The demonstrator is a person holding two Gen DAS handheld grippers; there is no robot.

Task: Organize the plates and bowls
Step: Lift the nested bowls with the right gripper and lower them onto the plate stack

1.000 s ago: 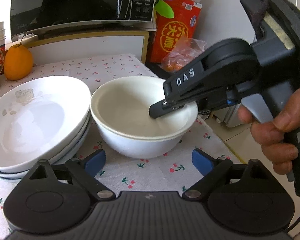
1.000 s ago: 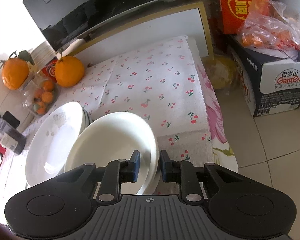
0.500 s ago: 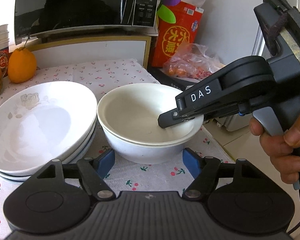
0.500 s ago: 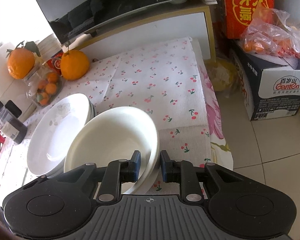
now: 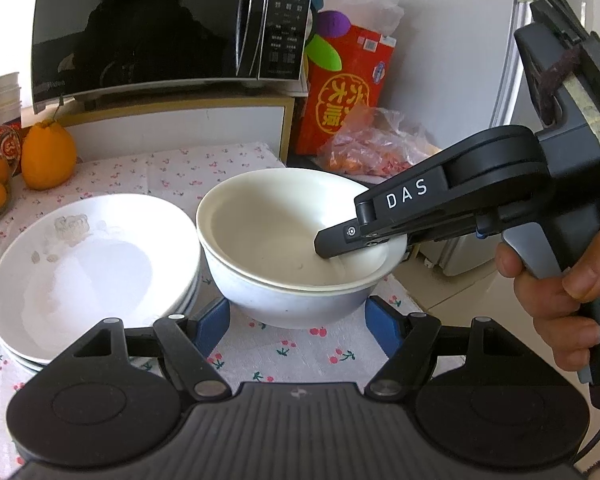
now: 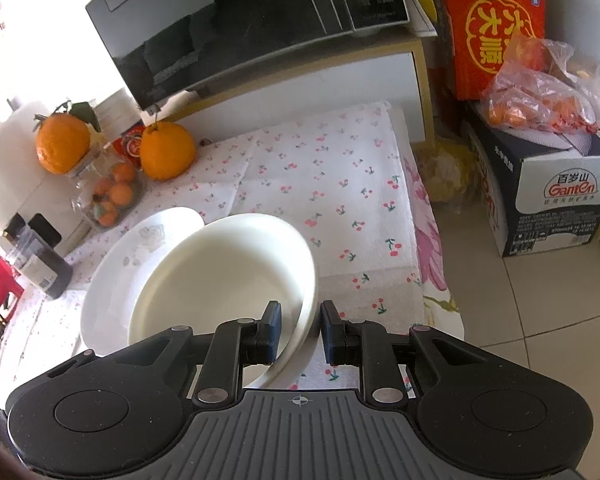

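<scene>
Two white bowls sit nested on the cherry-print tablecloth. My right gripper [image 6: 300, 328] is shut on the near rim of the cream upper bowl [image 6: 220, 272], which hangs tilted in it. In the left wrist view the same gripper [image 5: 340, 240] reaches in from the right, with one finger inside the upper bowl [image 5: 268, 232]. My left gripper [image 5: 298, 326] has its blue pads against both sides of the lower bowl [image 5: 284, 308], near its base. A stack of shallow white plates [image 5: 92, 272] [image 6: 116, 272] lies just left of the bowls, touching them.
A black microwave [image 5: 160, 28] stands on a shelf behind the table. An orange [image 5: 48, 156] and a jar of small oranges [image 6: 112, 196] sit at the back left, beside a dark bottle [image 6: 40, 264]. Off the table's right edge are a cardboard box [image 6: 556, 200] and a red bag [image 5: 348, 92] on the tiled floor.
My left gripper's jaws have come in from wide apart onto the lower bowl's sides. The right gripper has risen a little with the upper bowl's rim.
</scene>
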